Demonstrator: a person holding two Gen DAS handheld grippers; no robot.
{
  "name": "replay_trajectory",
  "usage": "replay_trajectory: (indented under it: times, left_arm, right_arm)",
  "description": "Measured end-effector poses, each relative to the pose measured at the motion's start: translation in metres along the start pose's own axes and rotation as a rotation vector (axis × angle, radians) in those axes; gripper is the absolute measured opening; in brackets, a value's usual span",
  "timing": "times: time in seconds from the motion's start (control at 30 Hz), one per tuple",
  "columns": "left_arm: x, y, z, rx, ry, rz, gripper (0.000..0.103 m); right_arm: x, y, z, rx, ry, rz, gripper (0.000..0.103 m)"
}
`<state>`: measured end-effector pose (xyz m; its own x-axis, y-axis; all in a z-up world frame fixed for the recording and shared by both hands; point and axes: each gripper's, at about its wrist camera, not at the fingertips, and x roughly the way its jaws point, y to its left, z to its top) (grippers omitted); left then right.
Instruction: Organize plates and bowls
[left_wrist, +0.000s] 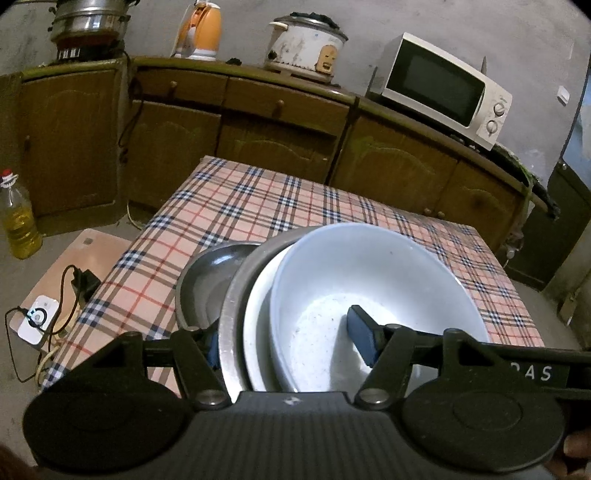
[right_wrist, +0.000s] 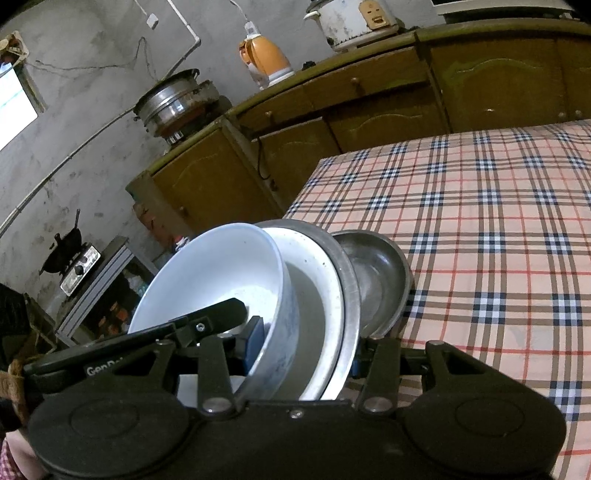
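A nested stack stands tilted on edge over the near end of the checked table (left_wrist: 240, 206) (right_wrist: 480, 221). It is made of a white bowl (left_wrist: 369, 273) (right_wrist: 214, 266), a white plate (left_wrist: 258, 314) (right_wrist: 314, 288) and a large metal bowl (left_wrist: 231, 302) (right_wrist: 347, 280). My left gripper (left_wrist: 288, 343) is shut on the stack's rims, one pad inside the white bowl and one behind the metal bowl. My right gripper (right_wrist: 306, 354) clamps the same stack the same way. A smaller metal bowl (left_wrist: 207, 284) (right_wrist: 376, 280) leans behind the stack; I cannot tell whether it is gripped.
Brown cabinets run along the wall, carrying a microwave (left_wrist: 443, 88), a rice cooker (left_wrist: 306, 48), an orange kettle (left_wrist: 199, 33) and a steel steamer pot (left_wrist: 88, 22). An oil bottle (left_wrist: 18, 218) and a white device with cables (left_wrist: 38, 319) sit left of the table. A wok on a stove (right_wrist: 70, 258) stands further left.
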<state>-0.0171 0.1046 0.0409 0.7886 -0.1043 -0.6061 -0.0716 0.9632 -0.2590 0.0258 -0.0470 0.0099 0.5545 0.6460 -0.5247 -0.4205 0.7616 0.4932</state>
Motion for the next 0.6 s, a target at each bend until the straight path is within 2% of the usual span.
replay_trajectory:
  times: [0.6]
  left_arm:
    - [0.021, 0.014, -0.005, -0.031, 0.048, 0.001, 0.066]
  right_arm:
    - [0.022, -0.006, -0.005, 0.008, 0.054, -0.013, 0.054]
